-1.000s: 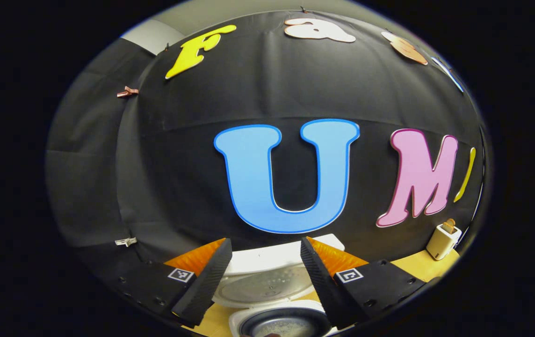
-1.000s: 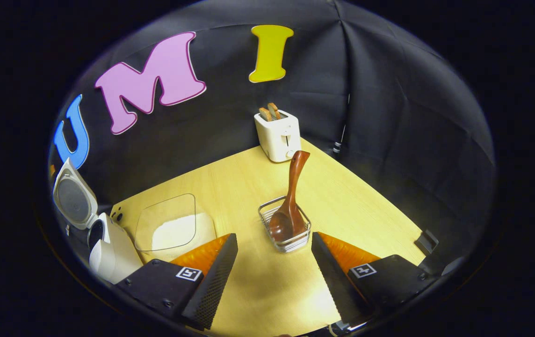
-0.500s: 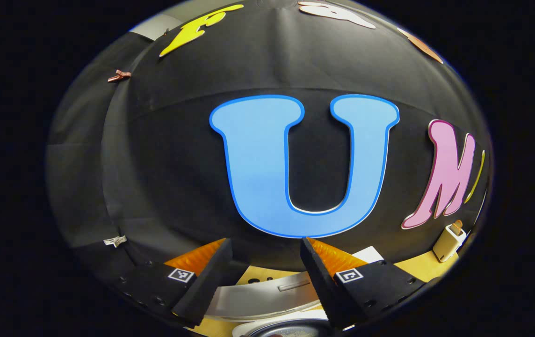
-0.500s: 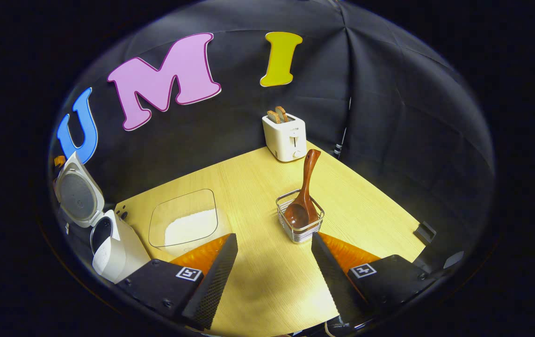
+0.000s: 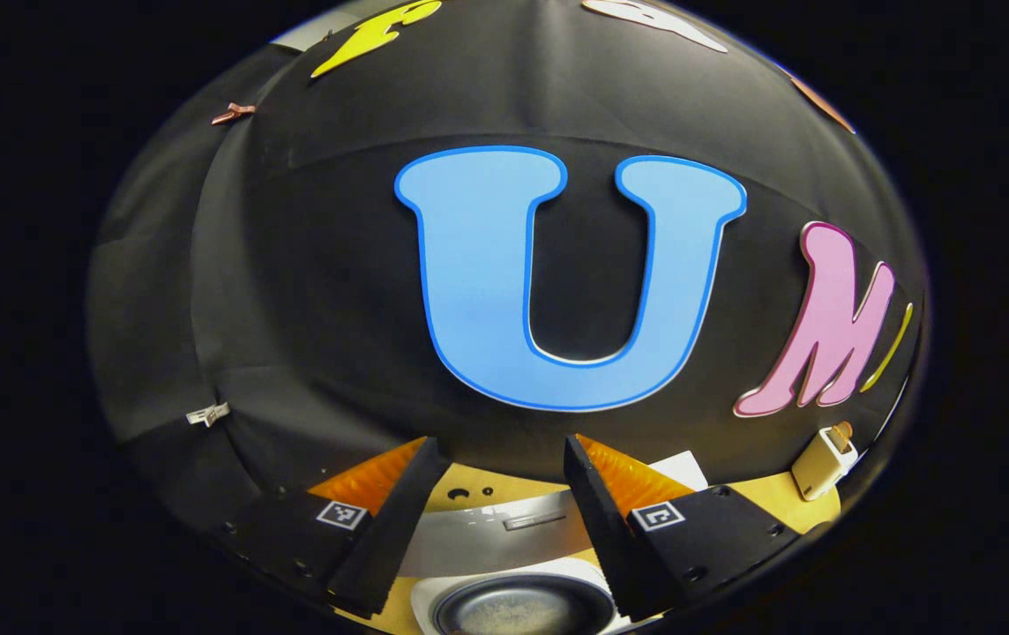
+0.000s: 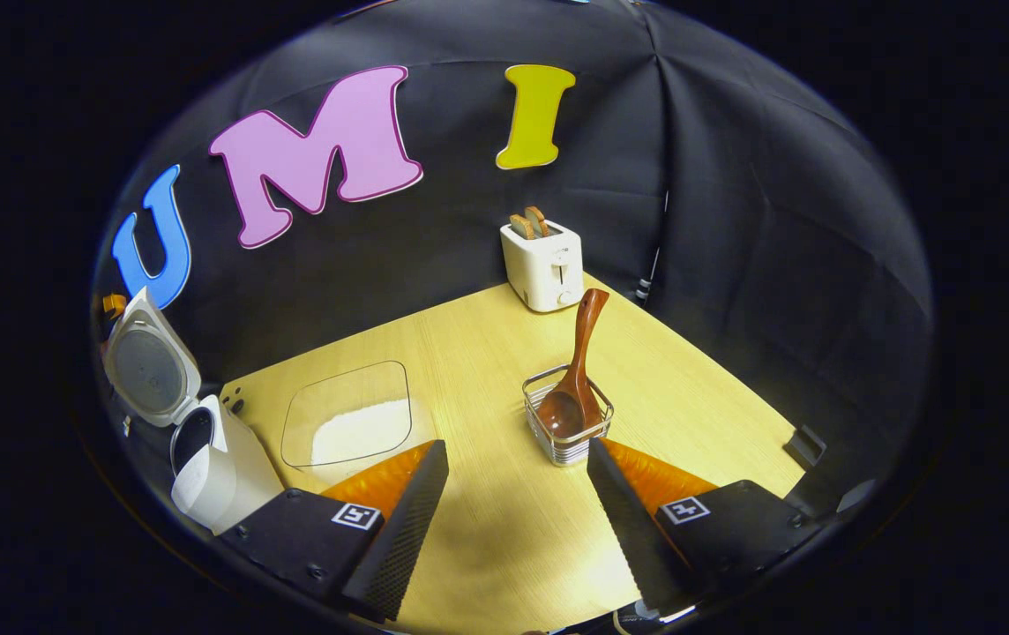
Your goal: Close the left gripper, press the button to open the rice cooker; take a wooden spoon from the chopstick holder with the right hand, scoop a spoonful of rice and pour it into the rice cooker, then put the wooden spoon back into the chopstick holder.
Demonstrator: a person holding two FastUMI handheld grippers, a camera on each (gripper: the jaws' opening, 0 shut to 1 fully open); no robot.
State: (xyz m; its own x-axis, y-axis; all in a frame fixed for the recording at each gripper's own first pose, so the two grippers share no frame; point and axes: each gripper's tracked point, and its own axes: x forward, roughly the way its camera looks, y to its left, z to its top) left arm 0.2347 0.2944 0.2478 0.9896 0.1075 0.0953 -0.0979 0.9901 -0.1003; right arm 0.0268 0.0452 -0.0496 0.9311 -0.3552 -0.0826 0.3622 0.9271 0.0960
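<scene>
Beyond the spread fingers of the right gripper (image 6: 513, 507), the wooden spoon (image 6: 573, 384) is seen leaning in the wire holder (image 6: 568, 429), bowl down. If the slanted handle is caught off-centre, the light holder could be tipped. Left of the holder lie the rice dish (image 6: 350, 423) and the open rice cooker (image 6: 205, 459). The left gripper (image 5: 496, 511) is held spread above the cooker's pot.
</scene>
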